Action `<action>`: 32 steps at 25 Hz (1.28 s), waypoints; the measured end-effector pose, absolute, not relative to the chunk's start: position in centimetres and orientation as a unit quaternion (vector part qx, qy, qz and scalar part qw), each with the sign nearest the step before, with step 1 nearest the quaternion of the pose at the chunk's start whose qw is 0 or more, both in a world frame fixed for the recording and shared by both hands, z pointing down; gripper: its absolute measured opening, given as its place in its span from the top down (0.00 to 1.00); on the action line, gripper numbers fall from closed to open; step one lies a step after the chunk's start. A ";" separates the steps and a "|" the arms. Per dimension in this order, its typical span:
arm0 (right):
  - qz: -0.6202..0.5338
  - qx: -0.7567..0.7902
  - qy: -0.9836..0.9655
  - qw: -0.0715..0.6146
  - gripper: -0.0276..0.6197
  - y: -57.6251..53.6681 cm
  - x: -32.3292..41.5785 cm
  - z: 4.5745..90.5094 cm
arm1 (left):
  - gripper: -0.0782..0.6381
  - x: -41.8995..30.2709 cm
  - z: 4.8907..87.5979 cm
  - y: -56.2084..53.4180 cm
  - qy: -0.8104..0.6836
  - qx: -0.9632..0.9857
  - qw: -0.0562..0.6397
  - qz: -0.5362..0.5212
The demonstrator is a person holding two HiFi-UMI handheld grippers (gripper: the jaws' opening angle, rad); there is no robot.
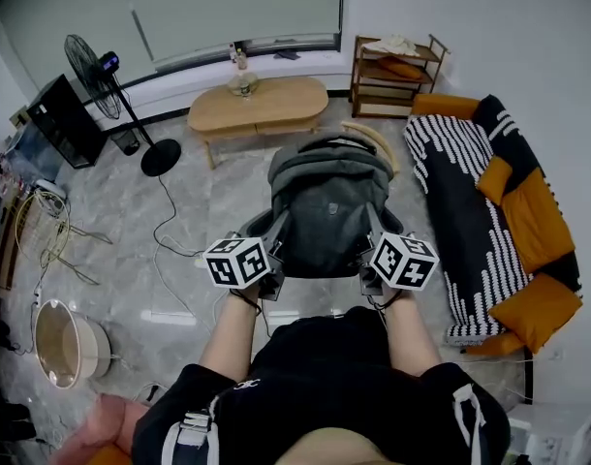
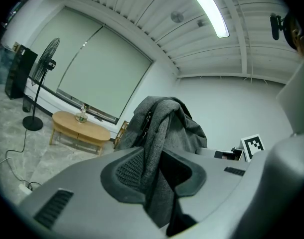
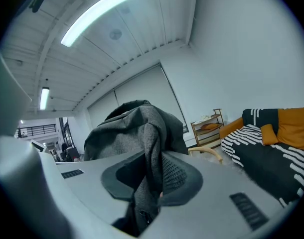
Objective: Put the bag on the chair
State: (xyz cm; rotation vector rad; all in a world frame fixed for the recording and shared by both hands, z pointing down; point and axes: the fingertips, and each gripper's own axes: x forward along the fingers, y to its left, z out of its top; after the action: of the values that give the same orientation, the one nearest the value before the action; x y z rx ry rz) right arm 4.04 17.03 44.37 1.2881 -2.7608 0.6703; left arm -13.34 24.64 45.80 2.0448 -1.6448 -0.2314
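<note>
One table [image 1: 262, 105] stands beyond bag [image 1: 329, 206] and chair [image 1: 381, 146].

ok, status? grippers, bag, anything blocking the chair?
Both shut on bag fabric: left gripper, right gripper. Bag held up at chair, seat hidden behind it. Nothing seen in the way.

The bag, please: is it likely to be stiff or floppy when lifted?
Probably floppy: the bag creases and folds where the left gripper and right gripper pinch it. Likely not slippery: its woven cloth sits between textured pads.
</note>
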 end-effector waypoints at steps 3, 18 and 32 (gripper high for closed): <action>0.222 0.410 -0.885 0.010 0.82 16.8 3.4 44.8 | 0.74 -14.0 46.0 24.4 -0.606 0.751 0.249 -0.081; 0.234 0.388 -0.891 0.011 0.82 4.1 0.6 46.7 | 0.74 -16.5 48.0 12.5 -0.621 0.734 0.264 -0.078; 0.260 0.367 -0.893 0.028 0.82 -21.7 1.3 46.3 | 0.74 -15.3 47.2 -12.4 -0.638 0.708 0.294 -0.071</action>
State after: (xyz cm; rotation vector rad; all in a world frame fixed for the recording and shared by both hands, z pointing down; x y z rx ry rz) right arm 1.32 -21.75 46.30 1.1326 -2.7552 0.8039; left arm -15.29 -12.40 47.15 1.8842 -1.6990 -0.1886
